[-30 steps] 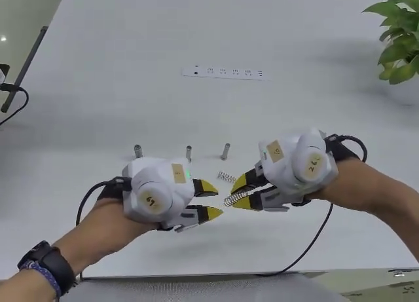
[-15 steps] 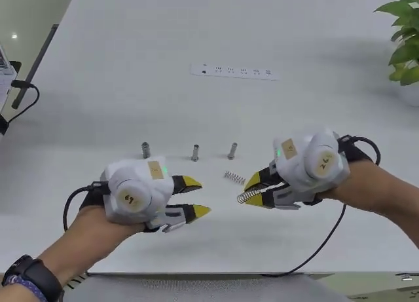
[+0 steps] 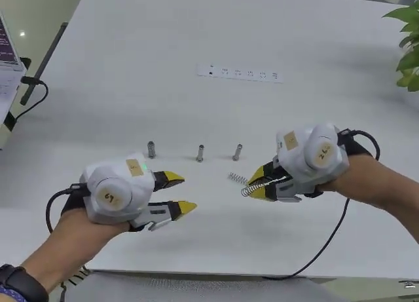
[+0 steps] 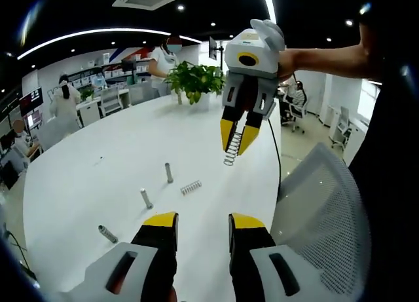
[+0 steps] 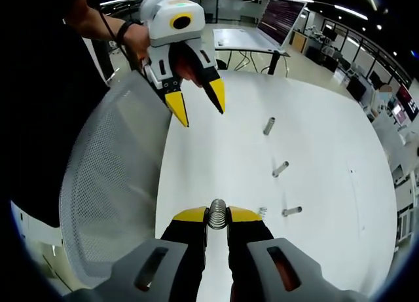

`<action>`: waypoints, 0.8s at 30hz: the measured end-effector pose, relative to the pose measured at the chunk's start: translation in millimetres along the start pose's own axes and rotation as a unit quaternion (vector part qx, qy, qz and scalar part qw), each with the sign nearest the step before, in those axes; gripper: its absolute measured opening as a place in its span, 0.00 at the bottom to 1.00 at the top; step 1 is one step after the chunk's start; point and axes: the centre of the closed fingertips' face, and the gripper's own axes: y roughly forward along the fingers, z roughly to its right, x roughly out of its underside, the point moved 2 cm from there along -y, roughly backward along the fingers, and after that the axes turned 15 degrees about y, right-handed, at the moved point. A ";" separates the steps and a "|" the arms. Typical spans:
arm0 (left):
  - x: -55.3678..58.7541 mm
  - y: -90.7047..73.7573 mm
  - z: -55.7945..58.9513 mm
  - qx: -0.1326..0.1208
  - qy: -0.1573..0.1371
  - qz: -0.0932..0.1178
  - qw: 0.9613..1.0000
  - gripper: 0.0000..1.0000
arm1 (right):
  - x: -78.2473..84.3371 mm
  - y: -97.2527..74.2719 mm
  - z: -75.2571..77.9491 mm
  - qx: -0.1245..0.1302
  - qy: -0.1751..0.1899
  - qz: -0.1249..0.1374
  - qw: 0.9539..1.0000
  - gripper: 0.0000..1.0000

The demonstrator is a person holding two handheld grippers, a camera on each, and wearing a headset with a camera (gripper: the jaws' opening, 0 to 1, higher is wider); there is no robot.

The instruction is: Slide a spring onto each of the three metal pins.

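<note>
Three short metal pins (image 3: 151, 149) (image 3: 200, 152) (image 3: 237, 151) stand in a row on the white table. My right gripper (image 3: 256, 184) hovers just right of the row, shut on a small spring (image 3: 251, 189) that sticks out between its yellow fingertips (image 5: 190, 215); the same spring (image 5: 217, 213) sits in the jaws in the right gripper view. A second spring (image 3: 237, 178) lies flat on the table near the right pin. My left gripper (image 3: 175, 193) is open and holds nothing, in front of the left pin. In the left gripper view the pins (image 4: 146, 198) stand beyond my open left gripper (image 4: 203, 222).
A white power strip (image 3: 239, 73) lies farther back on the table (image 3: 131, 66). A potted plant (image 3: 411, 46) stands at the far right edge, a laptop (image 3: 5, 50) at the far left. A mesh chair back (image 5: 111, 204) is near the table's front edge.
My left gripper has drawn away to the left from the right gripper, staying open. The right gripper keeps the spring and has hardly moved relative to the pins. The head camera shifted.
</note>
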 end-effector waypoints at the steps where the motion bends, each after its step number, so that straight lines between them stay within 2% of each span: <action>1: 1.8 -1.8 -1.0 -0.003 -0.002 -0.001 1.000 0.25 | 0.2 0.4 1.6 0.001 0.001 -0.001 1.000 0.09; 5: 11.2 -11.2 -6.1 -0.021 -0.016 -0.007 1.000 0.31 | -0.6 1.5 10.4 0.007 0.002 -0.002 1.000 0.09; 10: 18.4 -21.5 -12.2 -0.038 -0.028 -0.011 0.999 0.32 | -3.3 5.2 19.9 0.011 0.006 0.001 1.000 0.09; 24: 40.9 -50.7 -25.0 -0.084 -0.065 -0.025 0.994 0.42 | -5.3 22.3 40.7 0.014 0.015 -0.012 1.000 0.09</action>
